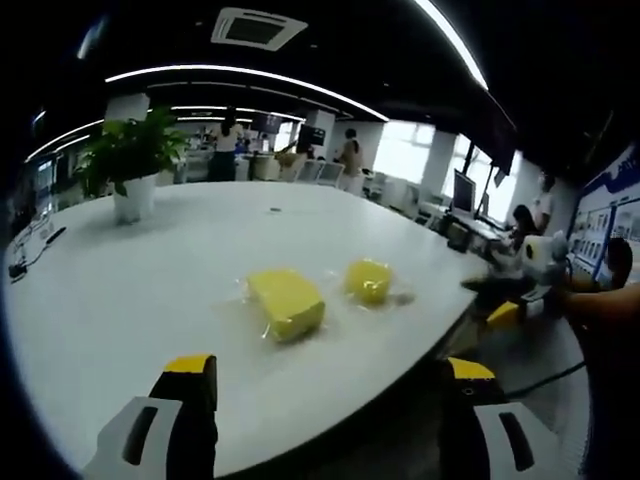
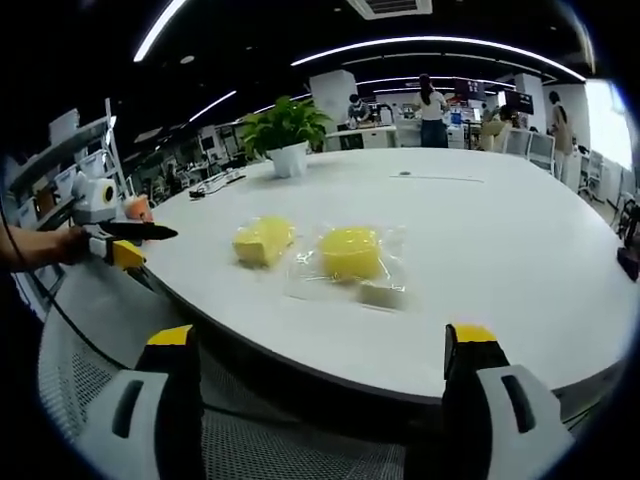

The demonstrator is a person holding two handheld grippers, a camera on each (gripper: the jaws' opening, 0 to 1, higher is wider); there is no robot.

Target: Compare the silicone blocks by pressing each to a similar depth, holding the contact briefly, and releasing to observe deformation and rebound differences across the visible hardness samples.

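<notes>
Two yellow silicone blocks lie in clear plastic wrap on the white table (image 1: 150, 290). In the left gripper view the rectangular block (image 1: 287, 303) is nearer and the rounder block (image 1: 368, 280) lies to its right. My left gripper (image 1: 330, 385) hangs open at the table's edge, short of both, with nothing between its jaws. In the right gripper view the rectangular block (image 2: 263, 240) lies left of the round block (image 2: 350, 252), with a small pale block (image 2: 383, 293) in the same wrap. My right gripper (image 2: 322, 350) stands open below the table (image 2: 520, 260) edge, apart from them.
A potted plant (image 1: 133, 165) (image 2: 285, 135) stands at the far side of the table. Grey mesh chairs (image 2: 80, 350) sit under the near edge. The other gripper (image 2: 125, 245) (image 1: 520, 305), held by a hand, is off the table's rim. People and desks fill the background.
</notes>
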